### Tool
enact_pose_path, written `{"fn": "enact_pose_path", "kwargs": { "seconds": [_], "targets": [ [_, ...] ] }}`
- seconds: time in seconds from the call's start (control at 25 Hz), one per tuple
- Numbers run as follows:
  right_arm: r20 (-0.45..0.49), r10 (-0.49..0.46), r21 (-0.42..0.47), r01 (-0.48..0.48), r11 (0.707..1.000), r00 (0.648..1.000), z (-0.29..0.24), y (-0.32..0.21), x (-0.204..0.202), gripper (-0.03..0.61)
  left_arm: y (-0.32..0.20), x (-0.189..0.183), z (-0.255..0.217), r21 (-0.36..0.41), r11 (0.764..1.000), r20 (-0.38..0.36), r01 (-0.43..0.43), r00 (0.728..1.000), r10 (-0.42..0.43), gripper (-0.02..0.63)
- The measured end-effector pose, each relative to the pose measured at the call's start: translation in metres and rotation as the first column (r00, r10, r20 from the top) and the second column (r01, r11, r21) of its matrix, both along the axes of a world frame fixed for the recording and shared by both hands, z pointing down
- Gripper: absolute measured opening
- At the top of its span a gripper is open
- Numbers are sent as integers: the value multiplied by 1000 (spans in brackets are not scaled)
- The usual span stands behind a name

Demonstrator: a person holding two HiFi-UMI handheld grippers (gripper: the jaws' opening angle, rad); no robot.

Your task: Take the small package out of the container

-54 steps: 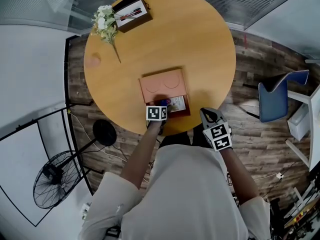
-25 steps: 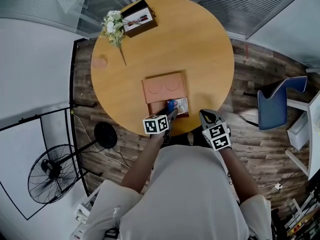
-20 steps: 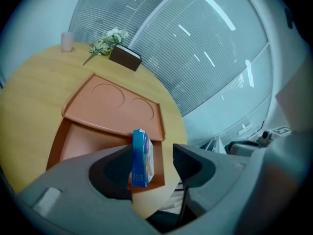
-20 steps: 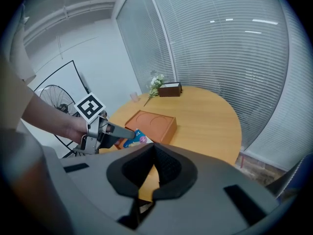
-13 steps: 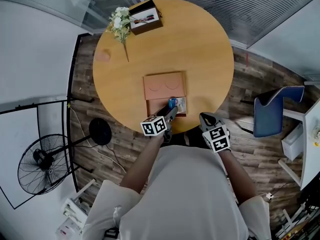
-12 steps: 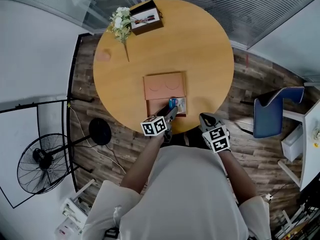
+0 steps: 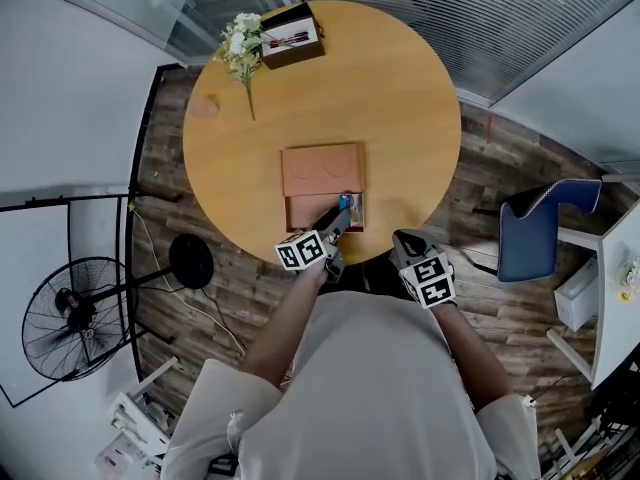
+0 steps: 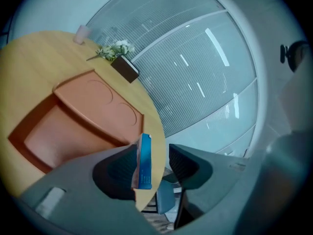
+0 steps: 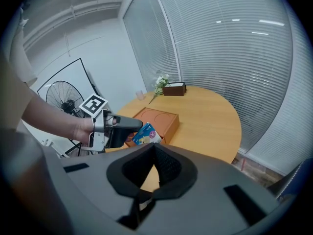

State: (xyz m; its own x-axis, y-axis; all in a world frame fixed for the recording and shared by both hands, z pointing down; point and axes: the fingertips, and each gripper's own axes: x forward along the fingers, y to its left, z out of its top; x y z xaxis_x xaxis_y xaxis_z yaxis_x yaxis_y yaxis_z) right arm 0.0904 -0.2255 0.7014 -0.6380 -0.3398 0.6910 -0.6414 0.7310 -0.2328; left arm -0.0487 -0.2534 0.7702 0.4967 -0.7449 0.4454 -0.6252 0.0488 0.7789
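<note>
The left tool (image 8: 152, 153) has just been closing. The package (image 8: 145, 163) stands edge-on between its jaws, flat against one pad with a gap to the other. I judge it best to finish the squeeze before lifting, or the package may tip. The container (image 8: 63, 136) lies left of the jaws, so carry the package clear of its rim to bare tabletop (image 8: 29, 62). The right tool (image 9: 154, 148), closed and empty, hangs to the right.

A round wooden table (image 7: 400, 88) stands on dark plank flooring (image 7: 480, 178). Slatted blinds (image 7: 480, 18) cover the glazing behind it, and a white wall (image 7: 70, 88) runs alongside. 1 blue chair (image 7: 525, 238) sits nearby, and 1 black pedestal fan (image 7: 60, 318) stands apart. Flowers (image 7: 238, 40) and a brown box (image 7: 292, 30) rest at the table's far edge. The daylight is even.
</note>
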Motion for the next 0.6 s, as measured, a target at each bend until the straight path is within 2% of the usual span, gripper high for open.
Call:
{"fn": "enact_pose_path", "kwargs": {
  "seconds": [0.08,0.16,0.32,0.44,0.48,0.6],
  "targets": [
    [-1,-3,1,3,1000,1000,-1,1,2,3,2,8,6,-19,1000,-50,1,999,-2,207],
    [-5,-8,0,8,1000,1000,0,1,5,3,4,15,12,-41,999,-29,-15,999,14,207],
    [-11,-9,1,9,1000,1000,1,1,13,3,8,27,25,-83,995,89,-60,994,68,207],
    [-11,-3,5,3,1000,1000,1,0,19,3,10,27,41,-162,982,207,-96,970,128,197],
    [-12,-1,7,1,1000,1000,2,-1,21,3,10,25,46,-189,977,246,-97,959,143,147],
    [-11,1,16,0,1000,1000,2,-3,27,3,10,17,50,-221,972,313,-80,938,149,106]
  ]
}}
